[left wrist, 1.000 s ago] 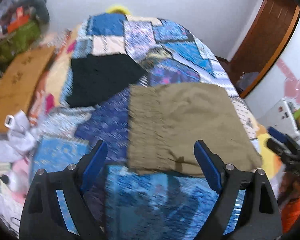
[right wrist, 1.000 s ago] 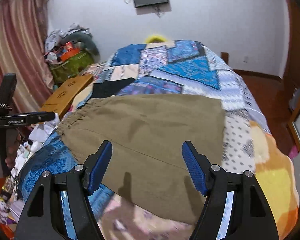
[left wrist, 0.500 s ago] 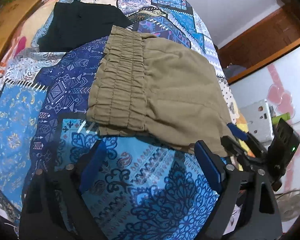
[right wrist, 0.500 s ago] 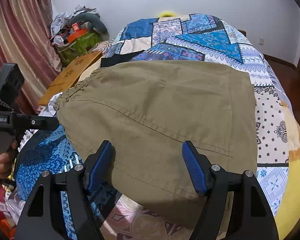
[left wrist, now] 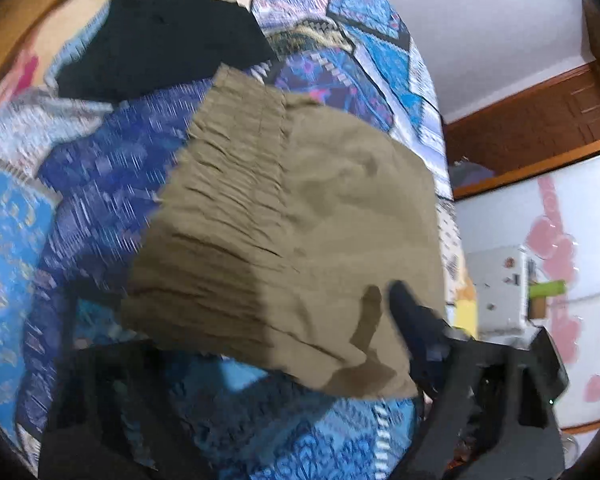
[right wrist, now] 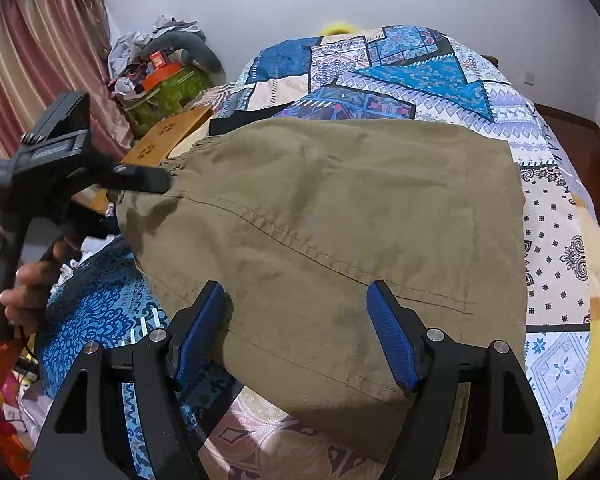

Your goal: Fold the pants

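Khaki pants [right wrist: 340, 216] lie folded flat on the patchwork quilt [right wrist: 420, 80], with the gathered waistband [left wrist: 228, 184] on the left. My right gripper [right wrist: 296, 308] stands open over the near edge of the pants, the cloth lying flat between its blue pads. My left gripper [left wrist: 240, 320] is blurred and its jaws are closing around the near waistband corner, without squeezing the cloth. From the right wrist view the left gripper [right wrist: 140, 180] reaches in from the left, one finger tip at the waistband edge, with a person's hand [right wrist: 28, 292] on its handle.
A folded black garment [left wrist: 160, 36] lies on the quilt beyond the waistband. A wooden board [right wrist: 168, 136] and a pile of clutter [right wrist: 164, 72] stand left of the bed beside a curtain. A white appliance [left wrist: 500, 288] and a wooden door [left wrist: 540, 120] are on the right.
The left gripper dropped toward the pants and rolled; the waistband corner now lies between its narrowing jaws. The right gripper sank to the near edge of the pants, then held still.
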`<state>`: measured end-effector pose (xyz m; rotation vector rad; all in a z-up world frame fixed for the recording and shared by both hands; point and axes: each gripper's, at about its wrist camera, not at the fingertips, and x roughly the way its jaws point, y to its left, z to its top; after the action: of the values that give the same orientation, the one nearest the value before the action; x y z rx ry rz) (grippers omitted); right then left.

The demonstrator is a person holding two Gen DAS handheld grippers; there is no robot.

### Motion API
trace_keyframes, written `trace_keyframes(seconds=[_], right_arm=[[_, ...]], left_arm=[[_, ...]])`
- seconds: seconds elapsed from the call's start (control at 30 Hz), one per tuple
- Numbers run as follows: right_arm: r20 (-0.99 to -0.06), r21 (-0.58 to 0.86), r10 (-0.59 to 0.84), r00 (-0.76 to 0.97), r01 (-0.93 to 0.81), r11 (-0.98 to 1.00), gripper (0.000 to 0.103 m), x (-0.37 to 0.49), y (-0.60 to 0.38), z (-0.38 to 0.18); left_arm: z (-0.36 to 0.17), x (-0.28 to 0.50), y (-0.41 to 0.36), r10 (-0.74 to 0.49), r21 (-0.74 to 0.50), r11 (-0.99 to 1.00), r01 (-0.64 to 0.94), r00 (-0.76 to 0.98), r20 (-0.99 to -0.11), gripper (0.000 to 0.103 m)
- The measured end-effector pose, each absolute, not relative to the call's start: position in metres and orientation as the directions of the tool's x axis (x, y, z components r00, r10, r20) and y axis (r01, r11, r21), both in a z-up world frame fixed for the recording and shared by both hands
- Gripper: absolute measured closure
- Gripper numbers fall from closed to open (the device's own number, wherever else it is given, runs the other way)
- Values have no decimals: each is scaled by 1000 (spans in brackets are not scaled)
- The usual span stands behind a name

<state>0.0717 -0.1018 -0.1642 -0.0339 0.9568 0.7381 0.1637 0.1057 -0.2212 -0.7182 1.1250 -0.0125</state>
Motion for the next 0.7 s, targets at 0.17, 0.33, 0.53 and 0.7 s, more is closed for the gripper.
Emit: trace_keyframes(seconds=[0.17, 0.33, 0.53, 0.7], right_arm=[[-749, 291, 559, 357, -581, 760, 32, 71, -103, -163], [-717, 371, 598, 359, -531, 762, 34, 74, -118, -157], [-719, 355, 555, 419, -465, 811, 34, 71, -144, -151], [-756, 322, 516, 402, -458, 829, 34, 66, -151, -162]], left_arm=[[-209, 164, 109, -241, -443, 837, -319, 512, -824, 67], [-191, 144, 112, -143, -359, 888, -286, 571, -808, 71], [-160, 121, 103, 135, -60, 959, -278, 630, -765, 71], [-138, 109, 92, 318, 141, 943, -303, 683, -657, 71]])
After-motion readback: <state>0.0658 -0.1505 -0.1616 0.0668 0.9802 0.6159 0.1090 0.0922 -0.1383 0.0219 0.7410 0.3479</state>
